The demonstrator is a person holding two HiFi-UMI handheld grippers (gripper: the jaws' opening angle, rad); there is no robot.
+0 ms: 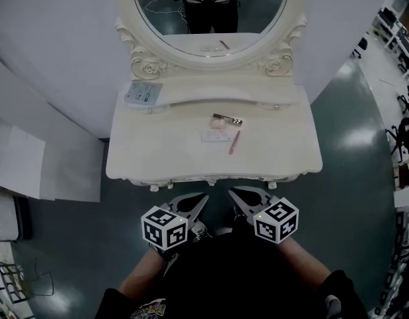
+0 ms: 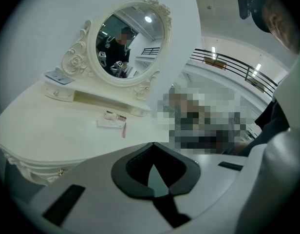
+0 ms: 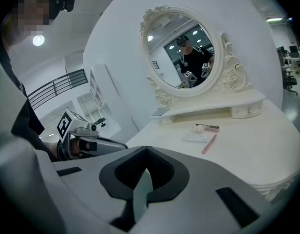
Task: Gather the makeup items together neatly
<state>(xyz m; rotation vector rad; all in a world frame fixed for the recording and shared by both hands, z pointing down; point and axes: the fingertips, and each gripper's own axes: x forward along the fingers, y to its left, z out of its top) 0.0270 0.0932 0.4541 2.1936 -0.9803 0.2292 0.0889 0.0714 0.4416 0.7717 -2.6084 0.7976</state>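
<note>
A cream counter (image 1: 151, 155) with an ornate oval mirror (image 1: 211, 8) stands against a white wall (image 1: 52, 45) on a glossy dark-green floor (image 1: 340, 105).

**Cream vanity against a white wall**

A cream table (image 1: 151, 158) with a scalloped, carved front edge stands against a white wall (image 1: 52, 52). An oval mirror (image 1: 257, 5) in a rose-carved frame rises upright from the back of the table. Below the mirror runs a low raised shelf (image 1: 204, 88), and a pale blue card (image 1: 143, 93) lies flat at its left end. The floor (image 1: 350, 111) is glossy, dark grey-green. White panels (image 1: 25, 161) sit left of the table. Dark chairs (image 1: 407, 131) stand far off to the right.
</note>
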